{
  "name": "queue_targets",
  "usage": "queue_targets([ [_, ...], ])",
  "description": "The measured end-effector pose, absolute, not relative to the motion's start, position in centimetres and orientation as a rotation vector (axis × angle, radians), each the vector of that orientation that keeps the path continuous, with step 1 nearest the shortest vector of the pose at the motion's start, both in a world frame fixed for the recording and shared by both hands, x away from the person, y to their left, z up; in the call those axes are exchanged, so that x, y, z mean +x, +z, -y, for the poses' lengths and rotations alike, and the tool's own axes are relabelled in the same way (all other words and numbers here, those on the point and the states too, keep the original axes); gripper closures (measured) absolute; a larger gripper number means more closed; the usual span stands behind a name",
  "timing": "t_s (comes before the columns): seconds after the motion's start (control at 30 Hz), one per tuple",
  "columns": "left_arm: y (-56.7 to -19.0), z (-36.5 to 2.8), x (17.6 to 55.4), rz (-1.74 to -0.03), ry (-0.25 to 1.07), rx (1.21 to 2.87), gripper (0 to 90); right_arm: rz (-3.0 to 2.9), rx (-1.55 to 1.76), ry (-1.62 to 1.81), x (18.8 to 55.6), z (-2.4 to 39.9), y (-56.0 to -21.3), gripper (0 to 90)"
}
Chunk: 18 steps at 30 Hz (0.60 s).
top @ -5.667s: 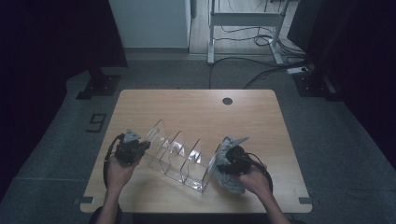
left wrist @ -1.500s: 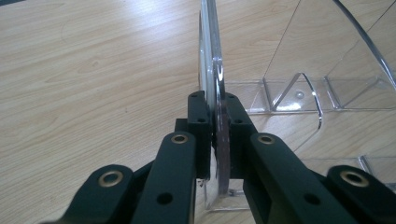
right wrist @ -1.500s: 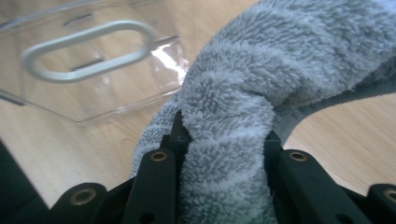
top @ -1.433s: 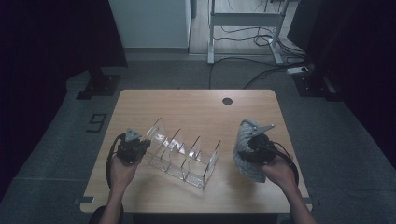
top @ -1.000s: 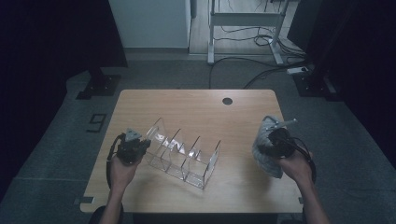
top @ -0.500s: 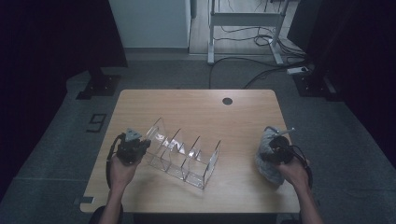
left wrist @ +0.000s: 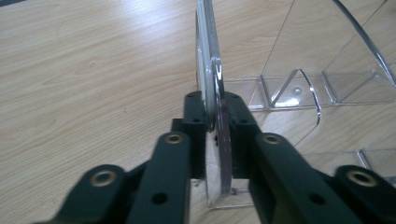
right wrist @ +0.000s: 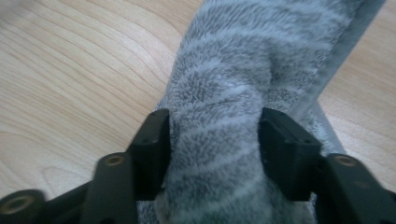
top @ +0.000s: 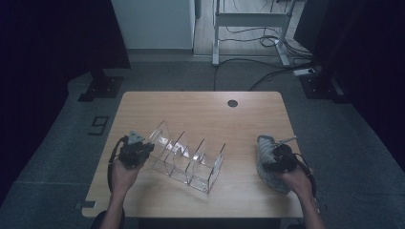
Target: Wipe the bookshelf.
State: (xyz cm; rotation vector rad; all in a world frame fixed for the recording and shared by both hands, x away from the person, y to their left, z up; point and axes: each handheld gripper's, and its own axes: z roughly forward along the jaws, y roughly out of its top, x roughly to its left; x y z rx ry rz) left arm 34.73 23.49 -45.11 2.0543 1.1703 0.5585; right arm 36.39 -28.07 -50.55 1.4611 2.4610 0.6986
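Grey striped fleece cloth (top: pixel 268 162): a soft, fuzzy fabric with lighter and darker grey bands and a plain grey hem along one side, as seen in the right gripper view (right wrist: pixel 219 107). It is bunched into a long heap lying on the light wooden worktop (top: pixel 200 109), close to the worktop's right edge and toward its near right corner. No label or brand can be read on it.

Right gripper (top: pixel 282 157): black, two-jawed, held over the cloth in the person's right hand (top: pixel 295 179). A fold of cloth is seen between its jaws in the right gripper view (right wrist: pixel 212 140); the jaws have just been opening, and whether the pads press on the fabric cannot be told.

Change since the earlier frames: the cloth was held beside the rack's right end, then was carried up and out to the right, and has now been lowered onto the worktop.

Clear acrylic divider rack (top: pixel 188 157): a transparent base with several upright curved partitions, set diagonally in the near left half of the worktop, well apart from the cloth. No writing is legible on it.

Left gripper (top: pixel 135 151): black, held in the person's left hand (top: pixel 123 175) at the rack's left end. In the left gripper view its jaws (left wrist: pixel 215 116) are clamped narrowly on the rack's thin end panel (left wrist: pixel 209 56).

Worktop details: a round dark hole (top: pixel 232 103) is placed near the far edge. On the grey floor off the left edge, a dark mark shaped like the figure 9 (top: pixel 98 125) is seen.
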Motion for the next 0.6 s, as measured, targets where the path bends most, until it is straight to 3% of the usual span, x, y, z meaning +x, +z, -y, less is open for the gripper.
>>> queue_targets([
  [0.4,-43.4,-24.4,33.7,-1.087,0.493,2.026,29.8,-2.429,1.431,0.785,35.5,27.9,-46.9,30.7],
  [0.6,-42.9,-25.0,32.5,-1.052,0.463,2.018,15.2,-2.471,1.304,0.841,35.3,26.3,-45.7,31.7],
])
